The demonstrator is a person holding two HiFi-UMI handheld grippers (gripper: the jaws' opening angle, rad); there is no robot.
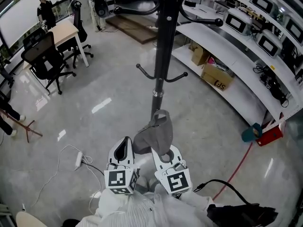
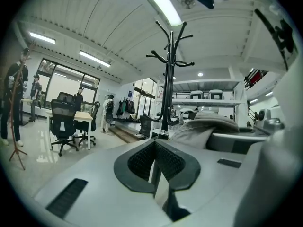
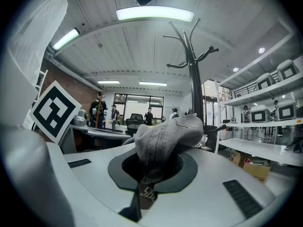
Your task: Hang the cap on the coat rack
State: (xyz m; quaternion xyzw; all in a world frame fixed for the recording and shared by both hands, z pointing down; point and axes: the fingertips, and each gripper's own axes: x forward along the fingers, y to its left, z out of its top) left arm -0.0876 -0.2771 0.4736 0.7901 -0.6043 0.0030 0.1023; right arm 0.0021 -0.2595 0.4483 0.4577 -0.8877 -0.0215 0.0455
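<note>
The black coat rack (image 1: 162, 41) rises in the middle of the floor, with two low hooks (image 1: 176, 78) on its pole. Its upper hooks (image 2: 169, 56) show in the left gripper view, and the coat rack (image 3: 194, 79) stands ahead in the right gripper view. A grey cap (image 1: 154, 135) hangs just before the pole's lower part, with my right gripper (image 1: 164, 156) shut on it. In the right gripper view the grey cap (image 3: 166, 137) bulges out of the gripper (image 3: 150, 167), its strap pinched between the jaws. My left gripper (image 1: 124, 150) is beside it on the left, shut and empty (image 2: 155, 159).
Office chairs (image 1: 45, 58) and a desk (image 1: 64, 30) stand at the upper left. White shelves (image 1: 222, 46) with cardboard boxes (image 1: 217, 76) run along the right. A power strip (image 1: 79, 160) with a white cable lies at the lower left, a red cable (image 1: 236, 168) at the lower right. People stand far off.
</note>
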